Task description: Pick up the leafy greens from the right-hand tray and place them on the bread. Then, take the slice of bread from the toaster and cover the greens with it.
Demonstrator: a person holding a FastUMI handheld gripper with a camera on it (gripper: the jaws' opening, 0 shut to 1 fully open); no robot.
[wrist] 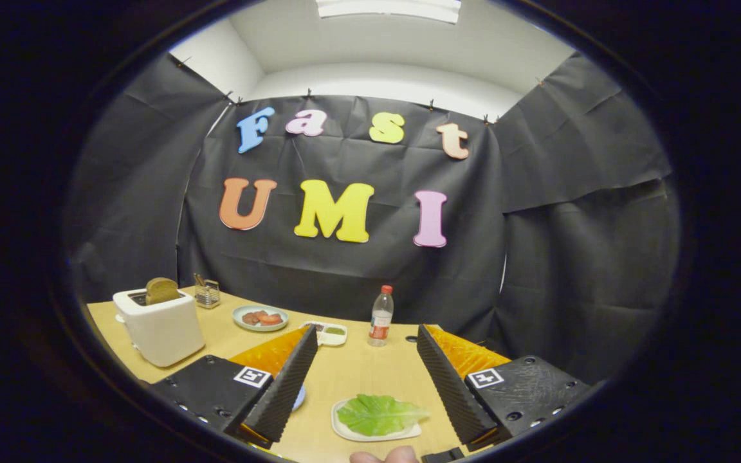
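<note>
White toaster (161, 331) at the left of the wooden worktop (351, 376), a slice of bread (161, 290) standing upright in its slot. Beyond it, a small wire holder (207, 293); further right, a plate of sliced food (260, 317), a small sauce dish (330, 332) and a plastic bottle (381, 317). Gripper (366, 376) spread wide, holding nothing. Leafy greens (380, 414) lie on a white tray (345, 429) between the fingers, untouched. A blue-rimmed object peeks from behind the left finger; its contents are hidden.
</note>
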